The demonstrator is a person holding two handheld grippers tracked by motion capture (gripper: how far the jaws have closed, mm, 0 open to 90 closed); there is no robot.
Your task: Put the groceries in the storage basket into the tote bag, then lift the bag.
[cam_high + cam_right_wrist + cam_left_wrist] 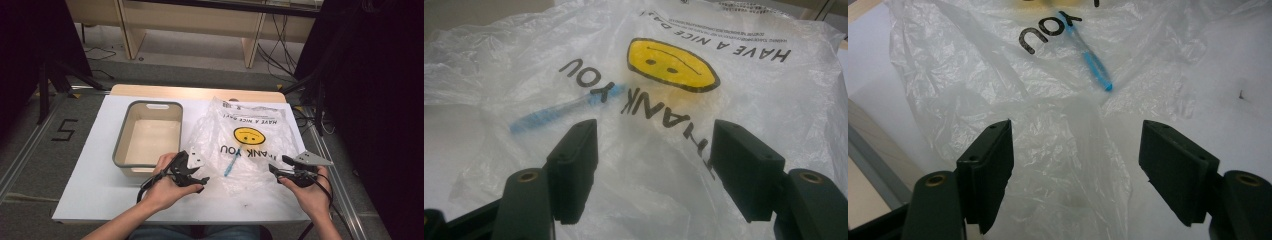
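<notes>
Two grippers are hovering over the near edge of a clear plastic bag point(247, 145) w/ nothing clamped in either. Going L to R in the high view: a grey bin point(119, 145) is sitting at centre-left, empty as far as I can tell. Just right of it, lower centre, the left gripper point(197, 175) is pointing right toward the bag's lower-left corner; in the left gripper view its jaws are standing wide apart, w/ crumpled film lying under & between them but no pad pressing on it. Next, at frame centre, a blue pen-like item point(231, 164) is lying inside the bag, long axis running near-to-far w/ a slight tilt, up & right of the left gripper. At lower right the right gripper point(280, 170) is pointing left at the bag's lower-right edge, jaws also spread wide, gripping nothing. Judging by spacing, the left gripper is nearer the blue item; prob. the film edge is what each is about to pinch.
</notes>
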